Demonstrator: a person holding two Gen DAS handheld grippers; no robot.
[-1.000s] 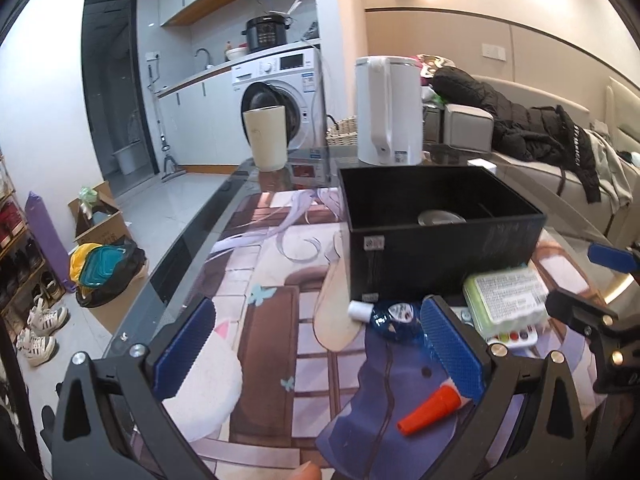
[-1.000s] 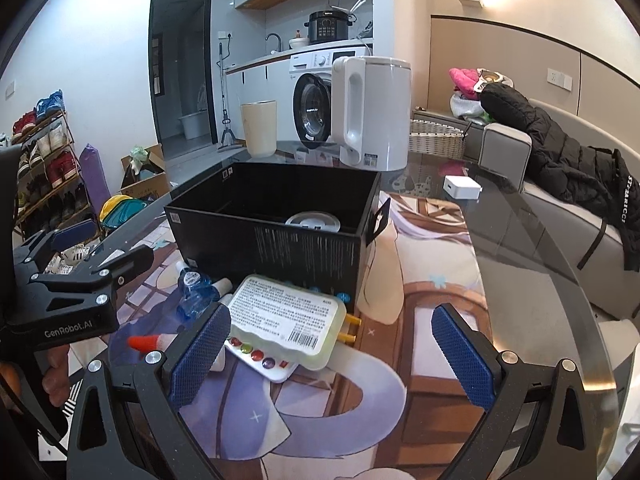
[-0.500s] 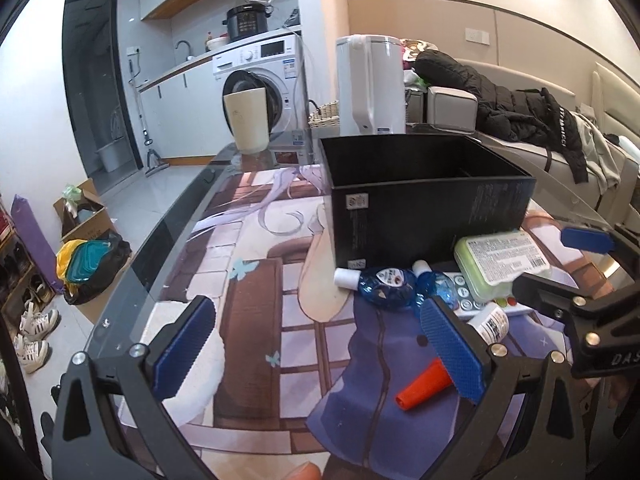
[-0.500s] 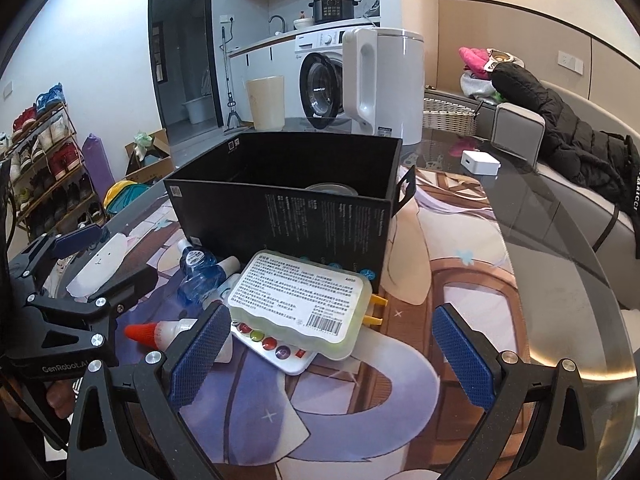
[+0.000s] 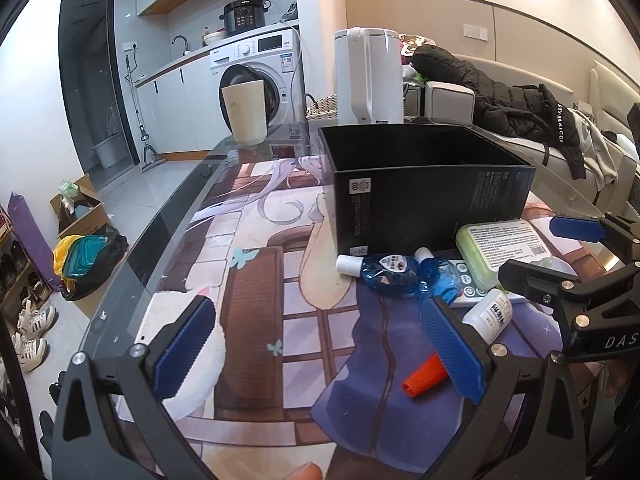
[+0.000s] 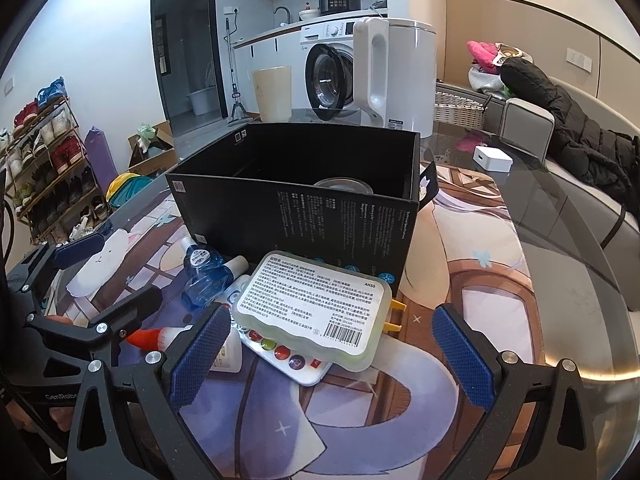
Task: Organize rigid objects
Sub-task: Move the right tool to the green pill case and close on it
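An open black box [image 5: 424, 184] [image 6: 304, 196] stands on the printed mat, with a round metal lid [image 6: 343, 185] inside it. In front of it lie a pale green case [image 6: 316, 312] [image 5: 506, 246] on a white remote [image 6: 296, 364], two blue bottles [image 5: 390, 274] [image 6: 202, 274], and a white glue bottle with an orange cap [image 5: 426, 372] [image 6: 160, 336]. My right gripper [image 6: 328, 356] is open, straddling the green case. Also open, my left gripper [image 5: 320, 344] hovers left of the clutter, the orange cap by its right finger.
A white kettle [image 5: 370, 76] and a beige cup [image 5: 245, 112] stand behind the box. A small white cube [image 6: 493, 159] lies on the glass table at the right. The table's left edge [image 5: 160, 236] drops to the floor. A sofa with a black jacket [image 6: 576, 132] runs along the right.
Both grippers have dropped lower and moved closer to the clutter in front of the box. The right gripper now straddles the green case. Both stay open.
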